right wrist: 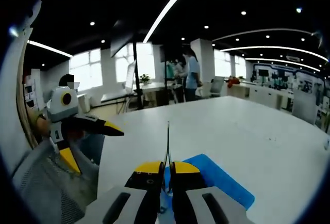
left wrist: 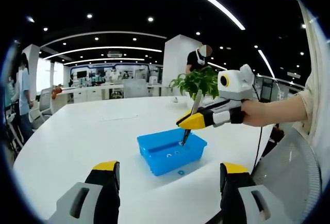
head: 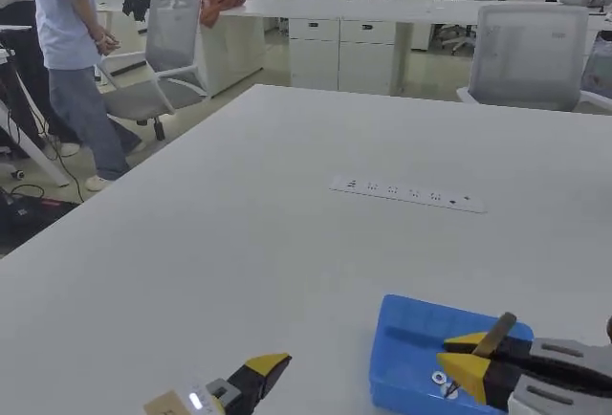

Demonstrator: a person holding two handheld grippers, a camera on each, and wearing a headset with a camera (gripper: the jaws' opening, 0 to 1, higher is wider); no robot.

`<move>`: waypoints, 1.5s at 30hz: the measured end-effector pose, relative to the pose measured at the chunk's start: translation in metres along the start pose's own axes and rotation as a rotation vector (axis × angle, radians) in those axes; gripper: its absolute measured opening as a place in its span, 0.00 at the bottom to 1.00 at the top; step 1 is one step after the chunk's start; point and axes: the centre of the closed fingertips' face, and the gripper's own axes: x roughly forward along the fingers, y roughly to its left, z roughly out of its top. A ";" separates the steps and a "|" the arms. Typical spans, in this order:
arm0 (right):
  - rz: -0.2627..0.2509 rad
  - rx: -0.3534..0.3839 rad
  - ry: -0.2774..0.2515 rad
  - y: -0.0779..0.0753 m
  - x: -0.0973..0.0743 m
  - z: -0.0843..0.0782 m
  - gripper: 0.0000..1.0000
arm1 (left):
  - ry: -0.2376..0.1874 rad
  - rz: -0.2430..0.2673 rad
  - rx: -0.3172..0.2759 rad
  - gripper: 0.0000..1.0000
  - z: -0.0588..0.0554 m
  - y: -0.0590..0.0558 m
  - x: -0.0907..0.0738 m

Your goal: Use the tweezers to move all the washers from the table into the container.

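The right gripper (right wrist: 168, 168) has its jaws clamped on the tweezers (right wrist: 167, 146), whose tips dip into the blue container (left wrist: 154, 161), where a washer (head: 439, 377) lies. The left gripper (left wrist: 170, 167) has its jaws wide apart, empty. A second washer (left wrist: 180, 172) rests on the white worktop (left wrist: 77, 131), just beside the container.

No text, label, brand, number or sign can be read anywhere. The socket strip (head: 408, 194) set in the tabletop (head: 239, 243) carries a row of small dark marks, but they are too small and blurred to tell whether they are writing.
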 end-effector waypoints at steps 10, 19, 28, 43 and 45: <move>-0.034 0.030 -0.003 -0.024 0.013 0.006 0.03 | 0.010 -0.004 0.003 0.81 -0.002 -0.001 0.000; -0.065 0.078 0.040 -0.043 0.025 -0.009 0.03 | 0.007 0.001 0.002 0.81 -0.001 0.000 0.000; -0.071 0.079 0.108 -0.054 0.039 -0.028 0.03 | 0.007 0.002 0.002 0.81 -0.001 0.001 0.000; -0.079 0.090 0.187 -0.063 0.045 -0.055 0.03 | 0.020 0.009 0.007 0.80 -0.003 0.002 0.000; -0.081 0.092 0.190 -0.063 0.045 -0.056 0.03 | 0.019 0.009 0.007 0.80 -0.003 0.002 0.000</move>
